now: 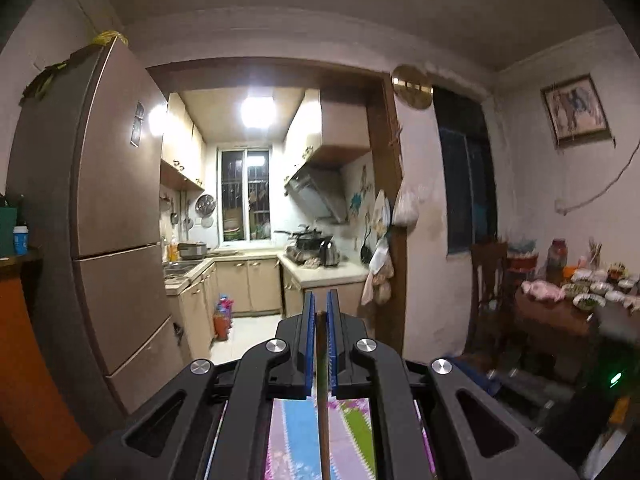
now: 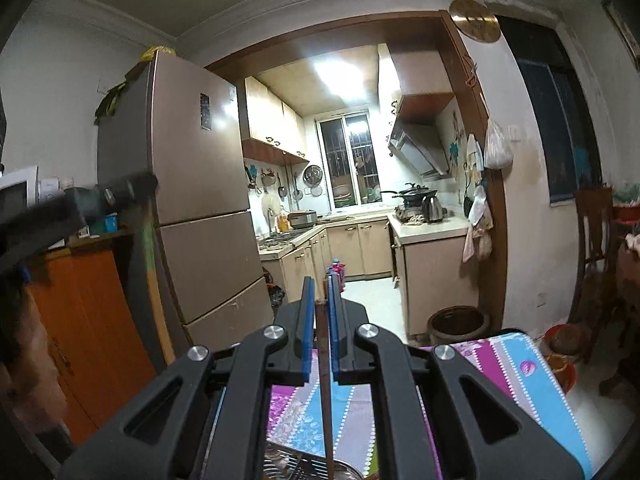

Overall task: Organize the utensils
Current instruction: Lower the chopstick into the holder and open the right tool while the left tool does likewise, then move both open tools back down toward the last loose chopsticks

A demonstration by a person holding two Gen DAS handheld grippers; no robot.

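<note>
The left gripper [image 1: 320,308] and the right gripper [image 2: 320,292] each clamp a thin wooden stick, probably a chopstick [image 1: 322,400]: light, stiff, slippery; mid-shaft hold suits best.

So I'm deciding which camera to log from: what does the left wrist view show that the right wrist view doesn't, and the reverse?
Only the left wrist view: a framed picture on the wall and a side table crowded with dishes.

Only the right wrist view: the other tongs, blurred at left holding a chopstick, an orange cabinet, a dark crock on the floor.

Both: the fridge, the lit kitchen, the floral cloth, and each view's own tongs shut on a thin wooden stick.
</note>
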